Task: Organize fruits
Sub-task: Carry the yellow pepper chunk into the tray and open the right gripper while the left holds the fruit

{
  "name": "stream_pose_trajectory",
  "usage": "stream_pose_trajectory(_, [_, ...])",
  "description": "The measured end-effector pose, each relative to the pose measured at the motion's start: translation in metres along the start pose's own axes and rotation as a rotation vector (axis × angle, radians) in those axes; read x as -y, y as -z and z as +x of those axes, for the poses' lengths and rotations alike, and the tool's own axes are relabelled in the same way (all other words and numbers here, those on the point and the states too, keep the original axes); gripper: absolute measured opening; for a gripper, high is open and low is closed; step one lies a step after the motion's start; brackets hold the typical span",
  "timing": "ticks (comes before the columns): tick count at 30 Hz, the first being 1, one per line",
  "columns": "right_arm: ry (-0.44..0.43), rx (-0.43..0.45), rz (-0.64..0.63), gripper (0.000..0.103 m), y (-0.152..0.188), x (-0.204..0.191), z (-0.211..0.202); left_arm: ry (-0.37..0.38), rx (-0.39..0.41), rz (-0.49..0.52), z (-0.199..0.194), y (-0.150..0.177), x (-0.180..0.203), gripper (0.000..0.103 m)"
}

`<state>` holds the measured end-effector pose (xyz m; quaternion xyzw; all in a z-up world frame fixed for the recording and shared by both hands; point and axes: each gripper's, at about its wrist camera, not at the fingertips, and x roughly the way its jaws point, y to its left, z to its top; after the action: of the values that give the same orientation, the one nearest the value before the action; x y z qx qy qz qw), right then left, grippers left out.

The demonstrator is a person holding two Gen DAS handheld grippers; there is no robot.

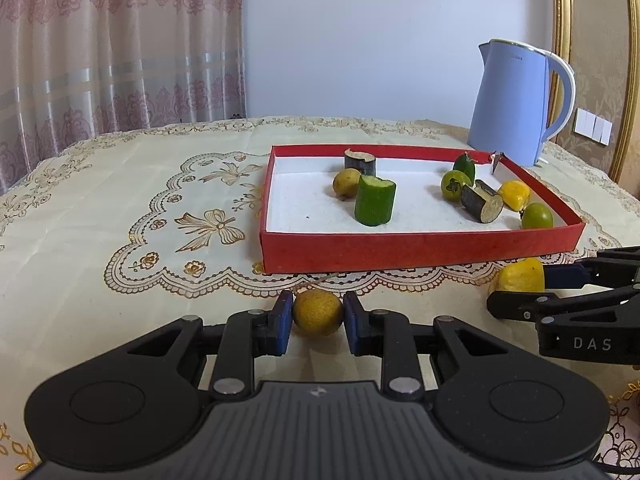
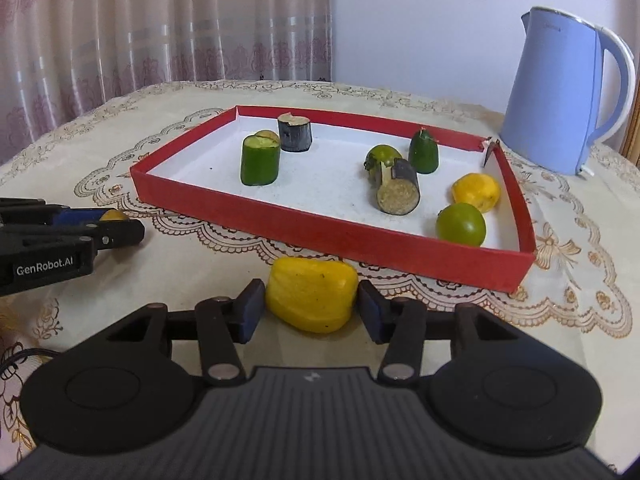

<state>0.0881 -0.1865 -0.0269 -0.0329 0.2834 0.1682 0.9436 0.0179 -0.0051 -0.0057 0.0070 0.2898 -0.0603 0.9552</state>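
**Two fruits between the fingers in front of the red tray**

Here, nearest each camera, a fruit lies on the table just in front of the tray. The left gripper [image 1: 318,318] has its blue pads pressed on either side of a round brownish-yellow fruit [image 1: 318,312]. The right gripper [image 2: 311,306] brackets a yellow fruit [image 2: 311,298]; its left pad touches, while at the right pad I cannot tell contact from a sliver of gap.

The table wears a cream tablecloth [image 1: 120,208] with gold embroidered bows and scalloped borders. Beyond the fruits sits the shallow red tray [image 1: 420,250] with a white floor. It holds an upright green cucumber piece [image 1: 374,205], a dark eggplant piece [image 1: 360,162] standing near the far wall, a second eggplant piece [image 1: 482,204] lying on its side, green round fruits and a yellow one at the right. Far right stands a pale blue kettle [image 1: 510,100]; behind are a pink patterned curtain [image 1: 120,40] and a plain white wall.

The left view alone shows a brownish fruit [image 1: 347,183] behind the cucumber, gold-framed wallpaper and wall switches [image 1: 594,126]. Each view catches the other gripper from the side: "DAS" reads on the right one, "GenRobot.AI" on the left one in the right view
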Motion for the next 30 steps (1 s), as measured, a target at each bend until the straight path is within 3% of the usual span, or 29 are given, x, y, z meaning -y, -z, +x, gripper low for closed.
stream_pose_trajectory(7, [0.028, 0.002, -0.029, 0.051, 0.000, -0.003, -0.001, -0.015, -0.021, 0.026, 0.003, 0.000, 0.004, 0.026])
stream_pose_trajectory(11, [0.035, 0.012, -0.054, 0.047, 0.001, -0.008, -0.002, -0.023, -0.035, 0.039, 0.005, 0.000, 0.006, 0.026])
stream_pose_trajectory(30, [0.006, 0.056, 0.006, 0.047, 0.001, 0.001, -0.010, -0.052, -0.032, 0.070, 0.004, 0.000, 0.011, 0.026])
